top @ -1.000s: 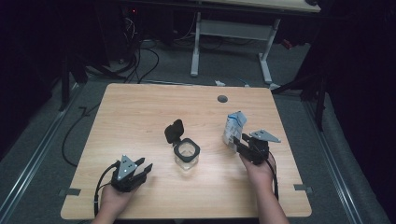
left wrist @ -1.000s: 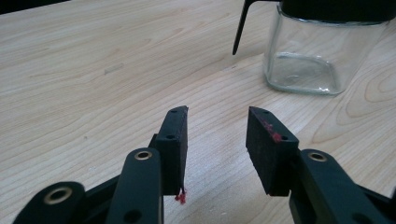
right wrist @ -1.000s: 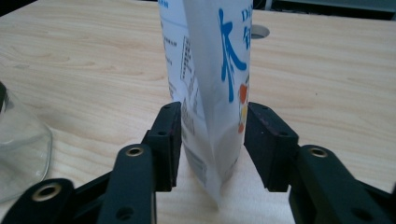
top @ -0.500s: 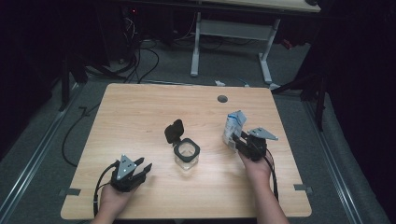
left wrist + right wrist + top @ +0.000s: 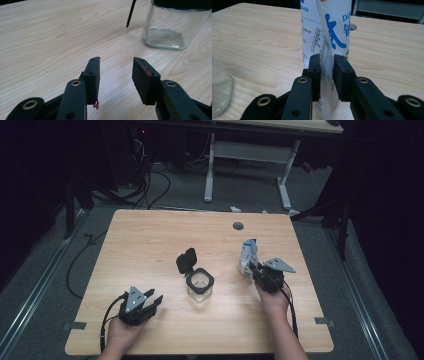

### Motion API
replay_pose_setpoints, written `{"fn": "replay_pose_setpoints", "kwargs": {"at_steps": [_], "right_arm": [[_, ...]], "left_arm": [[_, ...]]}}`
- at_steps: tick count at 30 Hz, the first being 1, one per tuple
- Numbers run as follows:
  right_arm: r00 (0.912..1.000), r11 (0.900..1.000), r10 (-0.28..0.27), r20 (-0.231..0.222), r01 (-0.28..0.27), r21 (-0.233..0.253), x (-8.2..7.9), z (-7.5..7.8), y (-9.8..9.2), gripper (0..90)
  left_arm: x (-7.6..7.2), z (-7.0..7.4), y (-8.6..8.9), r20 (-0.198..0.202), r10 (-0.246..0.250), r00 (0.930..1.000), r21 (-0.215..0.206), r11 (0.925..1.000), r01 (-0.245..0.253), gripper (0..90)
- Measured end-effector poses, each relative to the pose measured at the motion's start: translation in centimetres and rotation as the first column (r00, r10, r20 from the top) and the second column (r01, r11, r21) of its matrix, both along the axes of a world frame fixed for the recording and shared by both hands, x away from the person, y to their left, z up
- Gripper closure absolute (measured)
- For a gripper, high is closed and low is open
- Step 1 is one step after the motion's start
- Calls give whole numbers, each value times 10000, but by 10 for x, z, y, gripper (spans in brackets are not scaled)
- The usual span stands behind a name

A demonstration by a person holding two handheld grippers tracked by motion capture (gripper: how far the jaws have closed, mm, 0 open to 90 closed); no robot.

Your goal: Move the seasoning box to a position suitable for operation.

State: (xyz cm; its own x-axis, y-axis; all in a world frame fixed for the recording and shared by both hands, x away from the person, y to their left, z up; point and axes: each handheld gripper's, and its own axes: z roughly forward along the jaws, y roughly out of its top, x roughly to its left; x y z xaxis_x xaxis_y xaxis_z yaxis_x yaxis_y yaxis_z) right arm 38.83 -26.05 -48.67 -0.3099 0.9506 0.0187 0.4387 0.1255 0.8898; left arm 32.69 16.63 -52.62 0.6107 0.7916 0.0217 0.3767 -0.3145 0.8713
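White-and-blue pouch (image 5: 325, 30): held upright at the table's (image 5: 150, 245) right side, its edge pinched between the jaws of the right gripper (image 5: 327, 75). Left gripper (image 5: 116, 75): released, jaws parted, rested near the front-left edge, glass jar (image 5: 200, 285) well apart.

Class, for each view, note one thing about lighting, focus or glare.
High view: table lit, surroundings dark. Left gripper view: jar slightly soft, with pale reflections in the glass. Right gripper view: pouch print sharp, background blurred.
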Motion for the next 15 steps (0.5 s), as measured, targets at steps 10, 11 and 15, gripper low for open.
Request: {"fn": "replay_pose_setpoints", "kwargs": {"at_steps": [10, 11, 15], "right_arm": [[9999, 9999, -2, -116, 0, -160, 0, 0, 1, 825], [9999, 9998, 16, -109, -18, -185, 0, 0, 1, 830], [9995, 10000, 9, -304, -11, -62, 0, 2, 0, 839]], "left_arm": [[0, 0, 1, -5, -3, 10000, 9, 10000, 3, 578], [0, 0, 1, -9, -1, 10000, 8, 10000, 1, 578], [0, 0, 1, 15, 9, 10000, 6, 10000, -9, 577]]}}
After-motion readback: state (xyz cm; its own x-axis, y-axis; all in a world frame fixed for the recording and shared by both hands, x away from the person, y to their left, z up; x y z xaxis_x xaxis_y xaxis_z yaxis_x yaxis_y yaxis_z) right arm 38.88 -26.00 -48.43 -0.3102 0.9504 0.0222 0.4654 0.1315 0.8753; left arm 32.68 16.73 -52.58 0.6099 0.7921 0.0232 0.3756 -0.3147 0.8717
